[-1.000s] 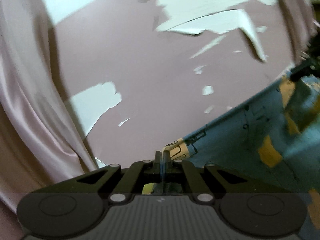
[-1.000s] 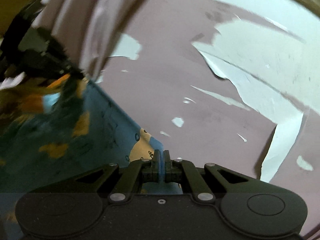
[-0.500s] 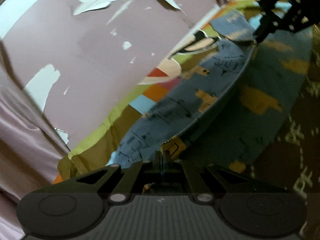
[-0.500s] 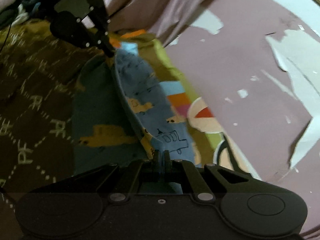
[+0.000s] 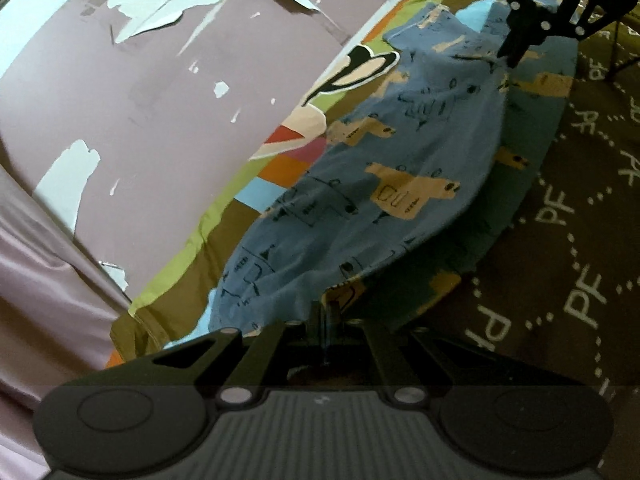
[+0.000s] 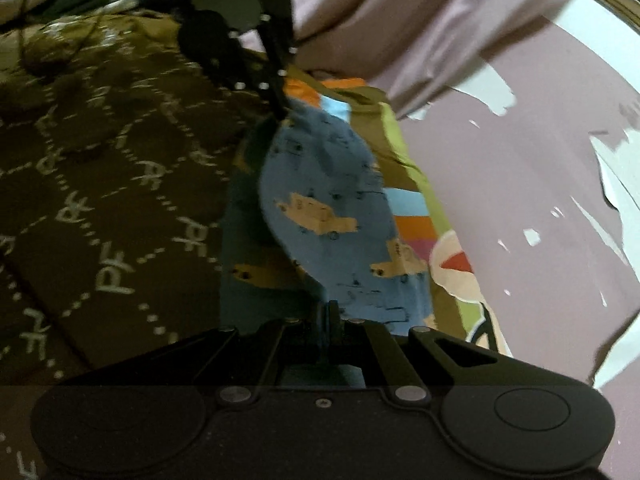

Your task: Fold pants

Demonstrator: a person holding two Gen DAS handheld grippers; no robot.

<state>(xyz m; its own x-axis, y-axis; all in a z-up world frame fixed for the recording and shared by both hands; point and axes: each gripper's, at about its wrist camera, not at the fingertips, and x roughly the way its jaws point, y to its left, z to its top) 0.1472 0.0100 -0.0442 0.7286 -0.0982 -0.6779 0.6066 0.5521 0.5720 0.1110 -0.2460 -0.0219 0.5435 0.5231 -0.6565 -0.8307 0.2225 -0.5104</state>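
Pants [image 5: 360, 184] held over a bed, one edge pinched at each end by a gripper.

Left wrist view: the left gripper [image 5: 326, 312] is clenched on the blue truck-print cloth, which sags above a lower layer on the brown blanket [image 5: 580, 260]; the right gripper [image 5: 514, 58] grips the far end. Right wrist view: the right gripper [image 6: 330, 312] clamps the pants [image 6: 332, 208] near the peeling pink wall [image 6: 520, 200], with the left gripper [image 6: 280, 110] pinching the far end.
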